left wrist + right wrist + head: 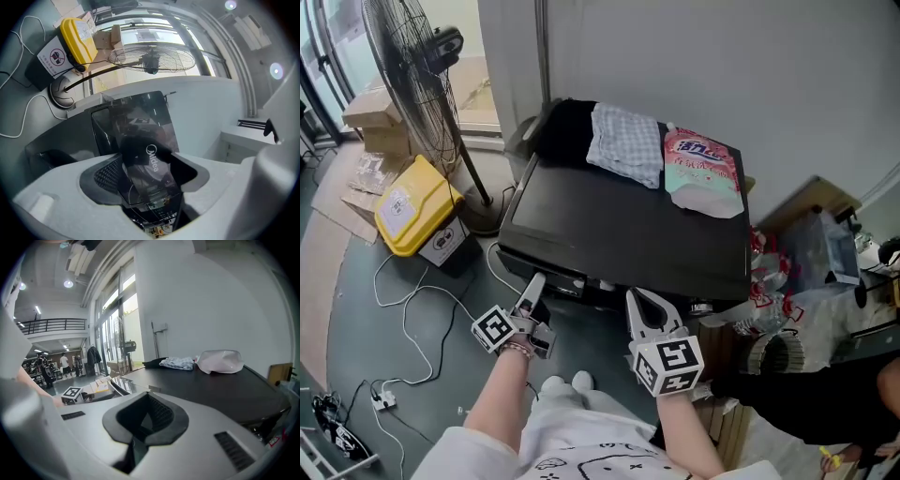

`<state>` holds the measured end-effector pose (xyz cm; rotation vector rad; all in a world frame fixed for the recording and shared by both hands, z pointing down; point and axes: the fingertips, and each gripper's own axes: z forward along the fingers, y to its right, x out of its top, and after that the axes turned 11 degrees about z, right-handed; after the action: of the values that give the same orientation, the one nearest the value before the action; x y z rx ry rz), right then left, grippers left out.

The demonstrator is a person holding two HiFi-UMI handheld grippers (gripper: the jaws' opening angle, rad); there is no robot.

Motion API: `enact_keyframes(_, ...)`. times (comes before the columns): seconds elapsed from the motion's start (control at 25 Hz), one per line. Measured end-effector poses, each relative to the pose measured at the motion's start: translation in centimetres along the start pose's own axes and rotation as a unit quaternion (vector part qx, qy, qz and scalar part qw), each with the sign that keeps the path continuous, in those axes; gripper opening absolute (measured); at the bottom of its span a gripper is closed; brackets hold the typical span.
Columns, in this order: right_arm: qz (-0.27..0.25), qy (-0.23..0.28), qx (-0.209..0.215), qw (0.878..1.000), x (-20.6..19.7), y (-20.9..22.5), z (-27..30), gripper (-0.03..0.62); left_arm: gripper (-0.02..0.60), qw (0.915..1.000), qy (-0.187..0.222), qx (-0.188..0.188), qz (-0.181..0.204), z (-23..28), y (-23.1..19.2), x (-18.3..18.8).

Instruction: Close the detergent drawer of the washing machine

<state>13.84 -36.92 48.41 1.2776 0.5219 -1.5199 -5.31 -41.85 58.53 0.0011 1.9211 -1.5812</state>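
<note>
1. The washing machine [628,225] has a glossy black top.
2. The detergent drawer [150,159] has a shiny black front with white lettering.
3. The cloth [625,142] at the far side of the top is pale blue-grey with a fine check.
4. The garment [567,131] to its left is plain black.
5. The pouch [701,169] to its right is pink and white, with blue and red print.
6. The bin [412,202] on the far left has a yellow lid with a white label.
7. The floor [412,309] is dull grey-blue, crossed by white cables [403,291].
8. The left hand-held gripper [534,286] and the right hand-held gripper [645,305] are white, with black pads and black-and-white square markers.
</note>
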Motion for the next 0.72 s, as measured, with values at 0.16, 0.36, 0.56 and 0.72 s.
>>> enact_keyframes(0.16, 0.003, -0.001, -0.009, 1.000, 0.0, 0.1, 0.3, 0.000, 0.319, 0.9999, -0.007, -0.007, -0.001, 0.3, 0.1, -0.1)
enact_keyframes(0.36, -0.001, -0.005, -0.015, 1.000, 0.0, -0.6, 1.0, 0.000, 0.319, 0.9994, -0.028, -0.001, 0.019, 0.4, -0.3, 0.1)
enact_keyframes(0.56, -0.006, -0.011, -0.027, 1.000, -0.3, -1.0, 1.1, 0.000, 0.325, 0.9972, -0.066, 0.004, 0.035, 1.6, -1.0, 0.4)
enact_keyframes(0.72, -0.004, -0.012, -0.043, 0.999, -0.2, -0.7, 1.0, 0.000, 0.333, 0.9958, -0.080, -0.007, 0.043, 2.0, -1.1, 0.6)
